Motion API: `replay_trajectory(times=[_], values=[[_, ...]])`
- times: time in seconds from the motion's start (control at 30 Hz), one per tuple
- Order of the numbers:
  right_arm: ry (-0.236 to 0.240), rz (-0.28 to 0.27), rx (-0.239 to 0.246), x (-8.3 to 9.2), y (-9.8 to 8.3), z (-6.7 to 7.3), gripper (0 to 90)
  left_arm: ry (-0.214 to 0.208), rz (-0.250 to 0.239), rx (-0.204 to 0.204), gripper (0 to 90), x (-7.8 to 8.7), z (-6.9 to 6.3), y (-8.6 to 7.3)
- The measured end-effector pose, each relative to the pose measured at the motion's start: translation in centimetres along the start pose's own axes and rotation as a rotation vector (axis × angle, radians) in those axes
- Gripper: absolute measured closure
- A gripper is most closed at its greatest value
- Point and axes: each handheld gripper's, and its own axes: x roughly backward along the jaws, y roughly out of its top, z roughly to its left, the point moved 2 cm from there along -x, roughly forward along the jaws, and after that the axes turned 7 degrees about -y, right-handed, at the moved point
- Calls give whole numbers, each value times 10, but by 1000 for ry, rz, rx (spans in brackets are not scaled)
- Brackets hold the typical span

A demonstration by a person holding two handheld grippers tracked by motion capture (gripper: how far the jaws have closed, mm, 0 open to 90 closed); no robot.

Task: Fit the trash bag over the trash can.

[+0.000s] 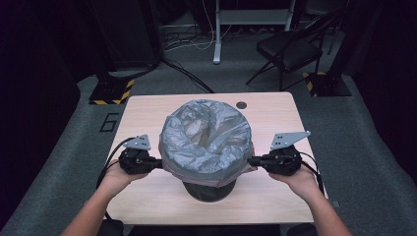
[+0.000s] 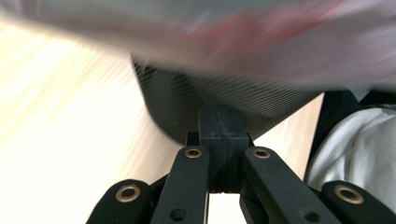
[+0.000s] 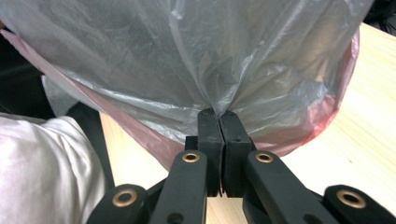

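Note:
A dark mesh bin [image 1: 209,189] stands on the light wooden table [image 1: 147,113], with a grey plastic bag [image 1: 206,135] with a pinkish hem draped over its top. My right gripper [image 1: 251,161] sits at the bag's right side. In the right gripper view the right gripper [image 3: 218,114] is shut on the bag [image 3: 187,60], whose film gathers into its tips. My left gripper [image 1: 158,162] meets the bag's left hem. In the blurred left gripper view the left gripper [image 2: 217,112] is shut in front of the bin [image 2: 187,102], below the bag [image 2: 261,42]. I see no film between its jaws there.
A round hole [image 1: 241,105] lies in the table behind the bin. On the floor beyond are a folding chair [image 1: 290,49] and two stand bases with yellow-black stripes [image 1: 110,91] [image 1: 327,83]. The person's white clothing [image 3: 42,172] is close to the table's near edge.

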Motion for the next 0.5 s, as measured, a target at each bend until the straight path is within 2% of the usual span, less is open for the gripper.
replay_trajectory(times=[0.1, 0.17, 0.23, 0.27, 0.4, 0.5], values=[[-5, 13, 0, 0, -3, -1, 882, -4, -18, 34, 900, 1, 7, -6], [-4, 9, -4, 1, -3, -1, 881, -3, -59, 39, 899, 9, 7, -6], [-6, 7, 0, 2, -3, 0, 881, -20, -104, 43, 881, 17, 5, -4], [-6, 7, 0, 2, -3, 0, 880, -24, -118, 39, 846, 22, 2, -1], [4, -1, -3, 1, -3, 2, 878, -23, -165, 17, 555, 31, -11, 7], [13, -6, 1, 1, -2, 5, 877, -12, -198, -13, 434, 33, -21, 12]])
